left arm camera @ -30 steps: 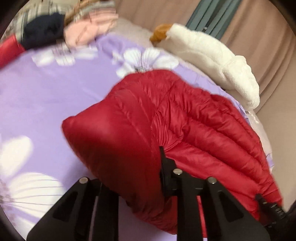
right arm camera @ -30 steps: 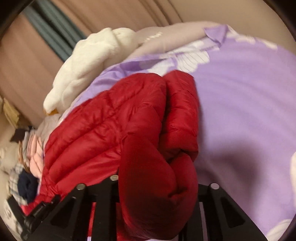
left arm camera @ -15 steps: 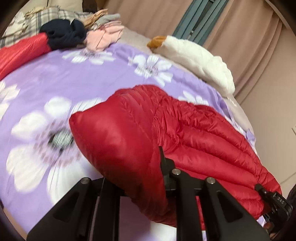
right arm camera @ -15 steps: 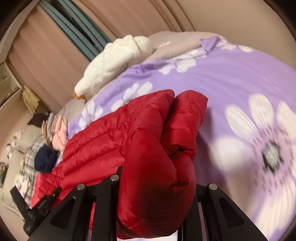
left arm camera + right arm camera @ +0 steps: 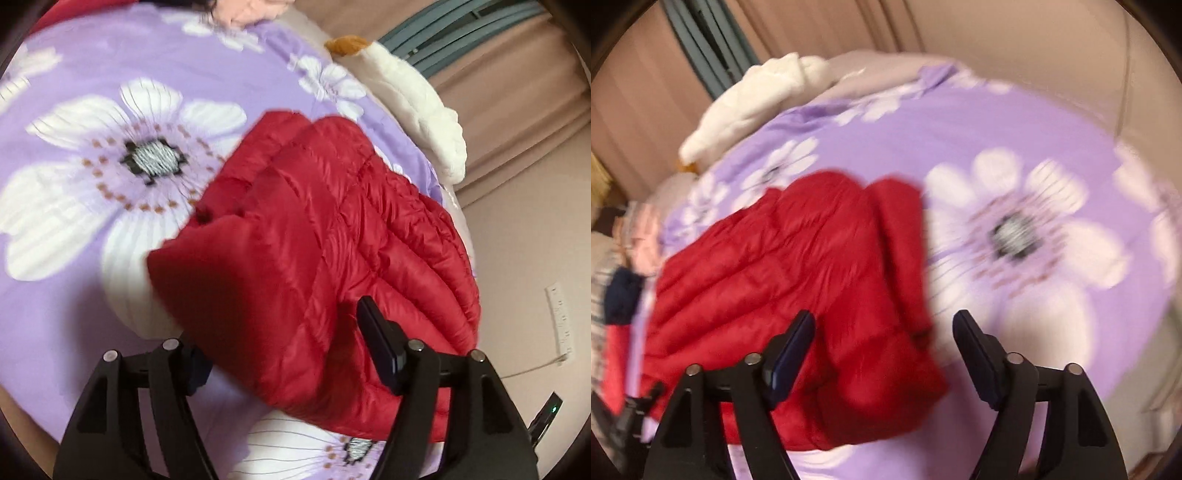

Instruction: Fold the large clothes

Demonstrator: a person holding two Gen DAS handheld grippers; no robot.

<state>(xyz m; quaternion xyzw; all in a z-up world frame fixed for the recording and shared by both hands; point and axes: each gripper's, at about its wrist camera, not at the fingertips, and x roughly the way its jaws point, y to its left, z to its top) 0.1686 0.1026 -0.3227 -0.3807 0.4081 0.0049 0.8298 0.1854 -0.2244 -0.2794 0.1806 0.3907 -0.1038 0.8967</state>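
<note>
A folded red puffer jacket lies on the purple flowered bedspread. In the left wrist view my left gripper is open, its jaws wide apart with the jacket's near edge lying between them. In the right wrist view the same jacket lies left of centre, and my right gripper is open, its fingers apart over the jacket's near corner. Neither gripper pinches the cloth.
A white fluffy garment lies at the bed's far edge by the beige curtain and shows in the right wrist view too. A pile of pink, navy and plaid clothes sits at the far left. The bedspread reaches right.
Both grippers were shut on the red jacket and carrying it; now both have opened and let it go. The jacket has dropped flat onto the bedspread.
</note>
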